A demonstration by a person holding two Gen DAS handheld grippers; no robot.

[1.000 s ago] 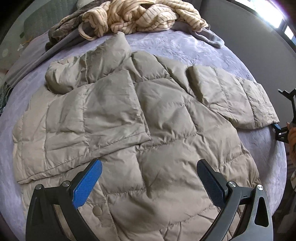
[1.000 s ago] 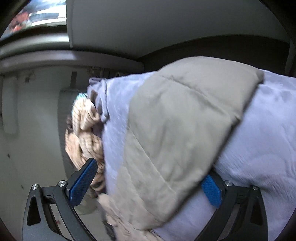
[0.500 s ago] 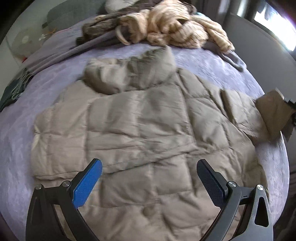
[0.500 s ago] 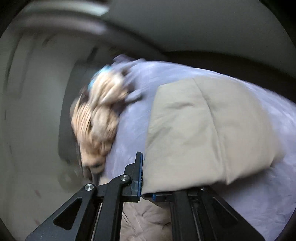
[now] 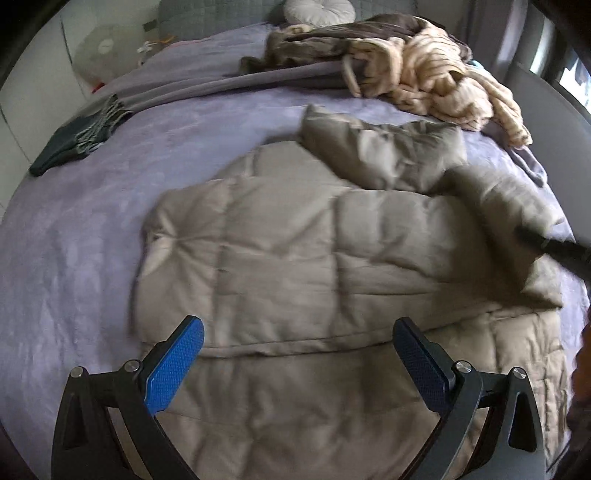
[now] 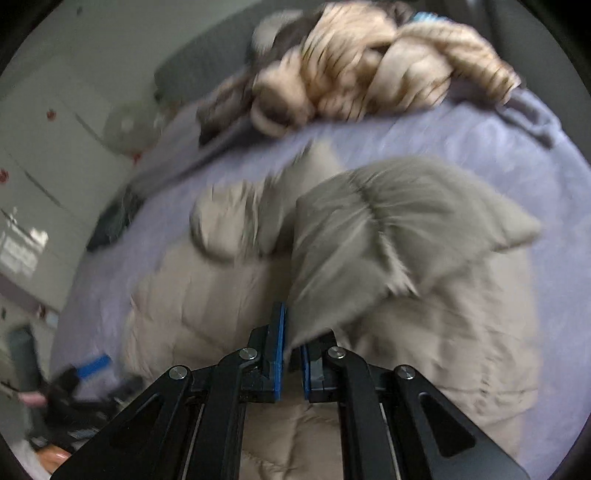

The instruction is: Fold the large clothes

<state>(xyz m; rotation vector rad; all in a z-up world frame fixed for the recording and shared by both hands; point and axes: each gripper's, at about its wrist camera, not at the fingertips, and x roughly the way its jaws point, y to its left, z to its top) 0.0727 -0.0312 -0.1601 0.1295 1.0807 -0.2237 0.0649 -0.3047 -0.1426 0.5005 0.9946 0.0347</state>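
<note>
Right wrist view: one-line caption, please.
Right gripper shut on the beige puffer jacket's sleeve, lifting it over the jacket body.

No text, label, brand, number or sign can be read in either view.

A big bed (image 5: 92,229) fills the room, with a soft purple cover on it. At the far end stands a grey padded headboard (image 5: 207,14) with a round pale pillow (image 5: 319,11) by it. White walls (image 6: 55,122) are on the left. A round white fan (image 5: 101,51) stands far left. Bright daylight comes through a window (image 5: 570,72) on the far right
</note>
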